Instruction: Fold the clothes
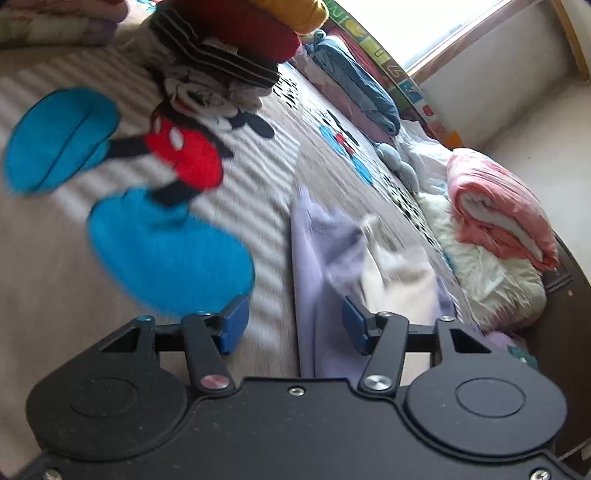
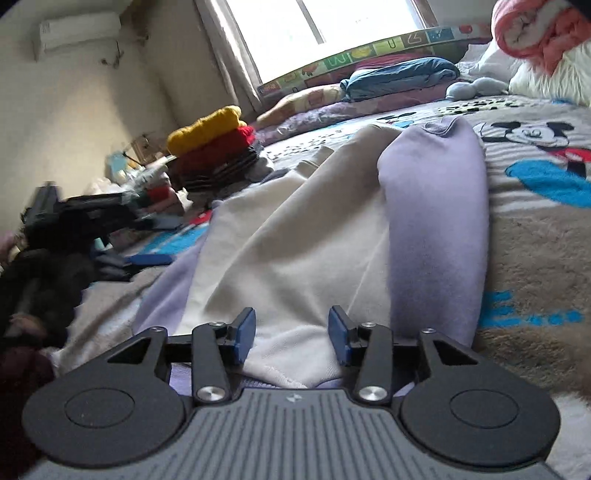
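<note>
Your right gripper (image 2: 291, 334) stands part open, pads clear, over the near hem of the lilac-and-cream garment (image 2: 314, 229), which runs lengthwise away from you across the bed (image 2: 535, 236). Your left gripper (image 1: 293, 325), also part open and empty, sits at its left edge, so the right looks nearer.

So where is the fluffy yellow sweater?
The fluffy yellow sweater tops the stack of folded clothes, on a red sweater, in the right wrist view's left half, below the window.
</note>
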A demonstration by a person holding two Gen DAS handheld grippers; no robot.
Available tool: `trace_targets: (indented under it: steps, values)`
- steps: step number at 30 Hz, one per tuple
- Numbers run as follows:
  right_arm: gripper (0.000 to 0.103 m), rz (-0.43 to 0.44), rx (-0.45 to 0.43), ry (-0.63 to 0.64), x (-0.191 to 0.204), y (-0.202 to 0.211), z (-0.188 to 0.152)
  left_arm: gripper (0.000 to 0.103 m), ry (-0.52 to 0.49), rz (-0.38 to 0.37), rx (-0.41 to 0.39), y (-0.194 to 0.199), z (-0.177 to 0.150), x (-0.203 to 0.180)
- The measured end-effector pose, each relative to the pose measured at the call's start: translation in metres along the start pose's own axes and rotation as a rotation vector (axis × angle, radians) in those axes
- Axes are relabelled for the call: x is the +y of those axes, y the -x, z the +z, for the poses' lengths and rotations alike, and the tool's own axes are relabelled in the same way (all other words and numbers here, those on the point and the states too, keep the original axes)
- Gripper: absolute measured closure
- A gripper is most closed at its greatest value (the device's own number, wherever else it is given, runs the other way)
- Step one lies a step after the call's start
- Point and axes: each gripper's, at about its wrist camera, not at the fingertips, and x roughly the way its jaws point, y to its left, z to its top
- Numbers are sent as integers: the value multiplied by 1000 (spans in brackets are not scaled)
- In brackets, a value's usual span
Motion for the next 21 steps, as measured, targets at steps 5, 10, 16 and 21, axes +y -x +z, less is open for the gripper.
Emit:
trace_targets:
  steps: [5, 10, 16, 21]
  values:
    - [58, 66, -32, -70, -13, 2, -3, 52, -29, 29, -1, -39, 32, -2]
    - [58, 111, -49, -121, -21, 3, -4, 58, -45, 36, 14, -67, 48, -6]
    - [57, 139, -61, -144, -25, 3, -6, 58, -56, 33, 33, -88, 49, -14]
    - [57, 160, -68, -164, -29, 4, -8, 57, -97, 43, 59, -95, 52, -20]
